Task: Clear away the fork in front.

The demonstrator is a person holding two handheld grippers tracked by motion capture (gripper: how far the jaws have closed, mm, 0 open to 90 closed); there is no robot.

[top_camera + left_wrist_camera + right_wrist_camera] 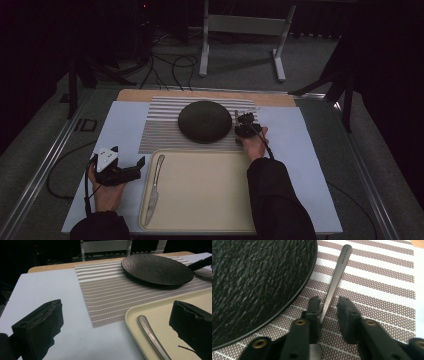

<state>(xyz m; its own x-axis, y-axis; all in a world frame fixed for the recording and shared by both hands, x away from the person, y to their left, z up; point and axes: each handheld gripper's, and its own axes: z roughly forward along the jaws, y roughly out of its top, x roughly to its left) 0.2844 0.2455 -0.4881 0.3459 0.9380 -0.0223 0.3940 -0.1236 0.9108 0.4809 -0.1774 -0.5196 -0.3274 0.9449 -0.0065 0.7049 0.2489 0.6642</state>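
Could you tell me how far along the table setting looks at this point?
Done: the black plate sits on the striped placemat. In hand: the right claw is beside the plate with a piece of cutlery lying on the mat between its slightly parted jaws. Left: the knife lies on the beige tray, and the left claw is open beside it, holding nothing.

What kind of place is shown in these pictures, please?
Probably a recording studio or lab, not a home: a table with a striped placemat, a black plate and a tray stands on grey carpet, with cables and a metal stand behind it.
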